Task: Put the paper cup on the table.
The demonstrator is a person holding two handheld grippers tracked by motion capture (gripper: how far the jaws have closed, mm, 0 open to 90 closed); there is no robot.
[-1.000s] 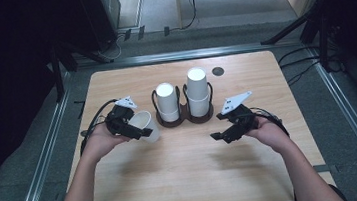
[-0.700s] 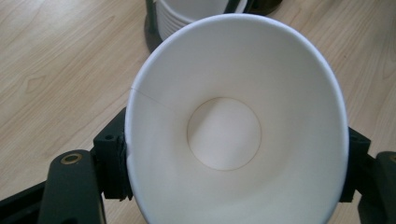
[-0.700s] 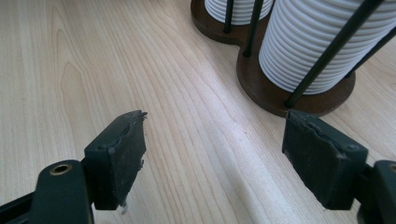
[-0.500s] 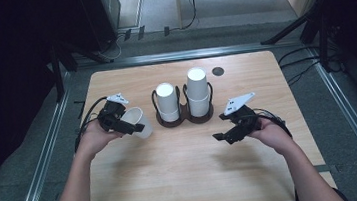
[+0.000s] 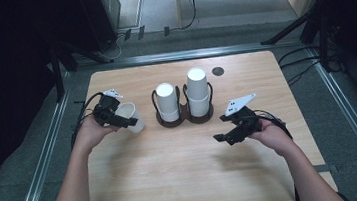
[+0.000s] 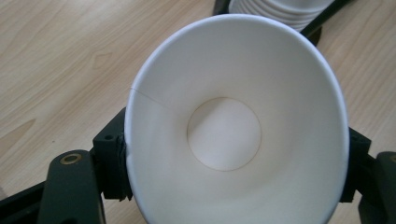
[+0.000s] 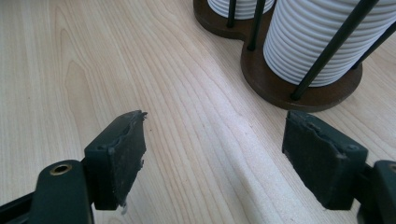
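Nearest, the right gripper (image 5: 226,136) is held low over the table (image 5: 175,181), jaws spread wide with nothing between. Farther left, the left gripper (image 5: 118,118) is clamped on a paper cup (image 6: 236,126): white, smooth-walled, tilted on its side, with one seam visible inside. Beyond are two white cup stacks (image 5: 198,92) in a dark wooden holder (image 5: 186,120).

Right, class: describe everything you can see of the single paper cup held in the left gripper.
The paper cup is plain white, empty, with a rolled rim, a side seam and a round flat base. It is tipped, its mouth facing the left gripper camera. The gripper's black pads clamp its sides, left of the cup holder, over the wooden table.
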